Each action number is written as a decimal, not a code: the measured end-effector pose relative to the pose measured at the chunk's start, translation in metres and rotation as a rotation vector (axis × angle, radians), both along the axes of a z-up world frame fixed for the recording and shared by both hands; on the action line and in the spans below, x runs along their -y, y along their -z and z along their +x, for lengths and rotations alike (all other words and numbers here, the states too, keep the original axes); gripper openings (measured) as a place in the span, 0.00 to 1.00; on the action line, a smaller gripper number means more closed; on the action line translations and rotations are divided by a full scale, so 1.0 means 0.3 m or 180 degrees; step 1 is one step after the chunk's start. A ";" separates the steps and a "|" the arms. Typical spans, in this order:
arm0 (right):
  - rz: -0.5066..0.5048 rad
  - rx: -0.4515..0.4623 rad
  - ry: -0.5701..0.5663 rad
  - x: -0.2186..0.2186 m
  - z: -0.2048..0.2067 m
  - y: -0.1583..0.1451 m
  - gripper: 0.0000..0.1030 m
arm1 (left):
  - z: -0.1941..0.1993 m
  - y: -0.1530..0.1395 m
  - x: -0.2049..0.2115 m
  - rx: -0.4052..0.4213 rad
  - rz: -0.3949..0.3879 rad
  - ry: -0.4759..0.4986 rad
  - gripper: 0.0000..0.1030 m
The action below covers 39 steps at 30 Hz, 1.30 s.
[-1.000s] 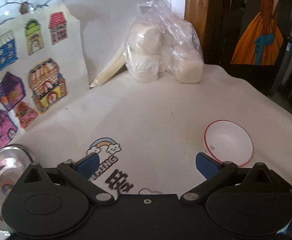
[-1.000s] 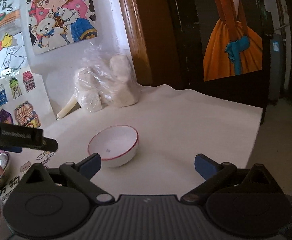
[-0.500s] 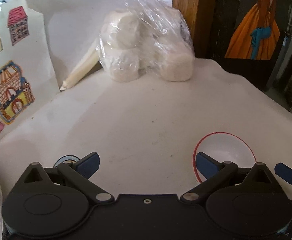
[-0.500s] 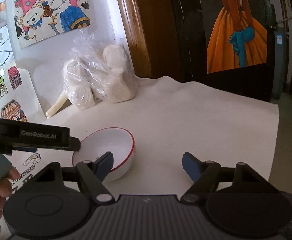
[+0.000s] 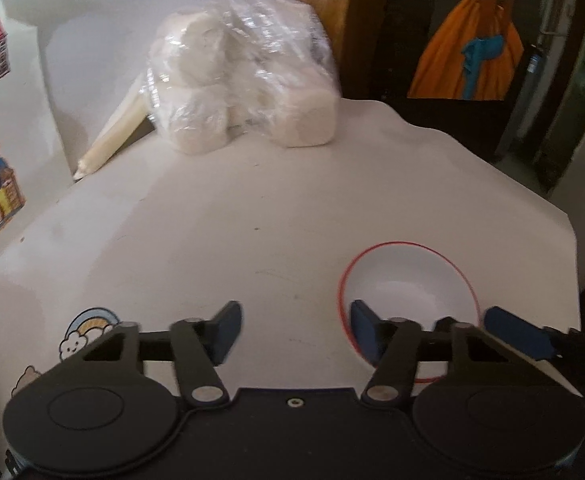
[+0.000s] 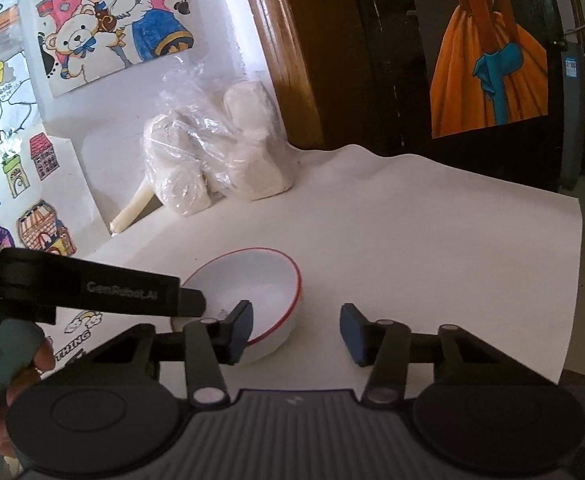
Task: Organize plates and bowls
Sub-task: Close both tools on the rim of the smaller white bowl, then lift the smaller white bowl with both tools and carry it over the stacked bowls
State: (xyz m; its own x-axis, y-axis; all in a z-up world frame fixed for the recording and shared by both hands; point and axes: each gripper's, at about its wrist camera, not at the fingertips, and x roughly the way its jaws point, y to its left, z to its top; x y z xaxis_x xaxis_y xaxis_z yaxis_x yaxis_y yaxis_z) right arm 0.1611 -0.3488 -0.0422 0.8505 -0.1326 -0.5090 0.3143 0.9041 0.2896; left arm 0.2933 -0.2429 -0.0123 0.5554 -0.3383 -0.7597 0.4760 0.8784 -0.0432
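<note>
White round bowl with a thin red rim (image 6: pixel 252 292) sits on the white-covered table (image 6: pixel 412 240), near its right edge. Left gripper (image 5: pixel 294 330) spread, its right finger over the bowl's near-left rim. Right gripper (image 6: pixel 296 330) spread, left finger at the bowl's near rim. Clear plastic bag of white lumps (image 5: pixel 244 92) at the far edge.

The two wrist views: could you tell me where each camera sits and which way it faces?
Left wrist: on the left gripper, facing the bagged buns; its open fingers show.
Right wrist: on the right gripper, facing the wall posters; its open fingers and a hand show.
Shared: the red-rimmed bowl, the buns.
</note>
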 end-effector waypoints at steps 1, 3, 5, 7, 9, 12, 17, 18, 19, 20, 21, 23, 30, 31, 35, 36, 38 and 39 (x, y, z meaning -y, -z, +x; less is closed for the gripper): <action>0.0007 0.0003 -0.0007 -0.003 0.001 -0.001 0.47 | -0.001 -0.002 0.007 -0.0003 -0.0005 0.0040 0.48; 0.0024 0.0000 -0.0021 -0.009 0.004 -0.002 0.46 | -0.012 -0.005 0.019 0.0000 -0.0005 0.0094 0.36; 0.0058 0.0000 -0.0028 -0.012 0.005 -0.001 0.46 | -0.021 -0.007 0.029 -0.0005 -0.0009 0.0167 0.27; 0.0106 0.0002 -0.0053 -0.013 0.004 0.003 0.45 | -0.028 -0.008 0.032 -0.0038 -0.0016 0.0210 0.20; 0.0171 0.0020 -0.0090 -0.012 0.000 0.006 0.37 | -0.034 -0.009 0.027 -0.0085 -0.0056 0.0229 0.14; 0.0243 0.0045 -0.0105 -0.014 -0.006 0.007 0.28 | -0.045 -0.009 0.023 -0.0111 -0.0076 0.0246 0.10; 0.0276 0.0064 -0.0109 -0.020 -0.020 0.005 0.25 | -0.053 -0.008 0.015 -0.0129 -0.0040 0.0232 0.10; 0.0301 0.0078 -0.0126 -0.019 -0.024 0.006 0.25 | -0.057 -0.009 0.011 -0.0130 -0.0029 0.0236 0.10; 0.0316 0.0085 -0.0138 -0.019 -0.027 0.008 0.25 | -0.063 -0.010 0.006 -0.0124 -0.0018 0.0244 0.10; 0.0321 0.0087 -0.0147 -0.022 -0.031 0.008 0.25 | -0.068 -0.011 0.001 -0.0120 -0.0014 0.0242 0.10; 0.0329 0.0093 -0.0155 -0.025 -0.034 0.009 0.25 | -0.073 -0.013 -0.002 -0.0121 -0.0006 0.0237 0.10; 0.0348 0.0105 -0.0160 -0.034 -0.042 0.011 0.25 | -0.084 -0.017 -0.015 -0.0135 0.0010 0.0228 0.10; 0.0348 0.0166 -0.0218 -0.081 -0.082 -0.020 0.25 | -0.118 -0.050 -0.089 -0.0246 -0.0094 0.0166 0.11; 0.0340 0.0177 -0.0231 -0.089 -0.088 -0.028 0.25 | -0.127 -0.059 -0.102 -0.0251 -0.0117 0.0156 0.11; 0.0281 0.0234 -0.0286 -0.130 -0.114 -0.068 0.25 | -0.169 -0.100 -0.167 -0.0233 -0.0252 0.0115 0.12; 0.0266 0.0250 -0.0299 -0.142 -0.122 -0.078 0.25 | -0.180 -0.111 -0.181 -0.0225 -0.0284 0.0106 0.12; 0.0238 0.0270 -0.0324 -0.162 -0.135 -0.095 0.25 | -0.202 -0.131 -0.212 -0.0203 -0.0343 0.0090 0.12; 0.0225 0.0279 -0.0339 -0.174 -0.142 -0.104 0.25 | -0.211 -0.141 -0.227 -0.0196 -0.0369 0.0080 0.12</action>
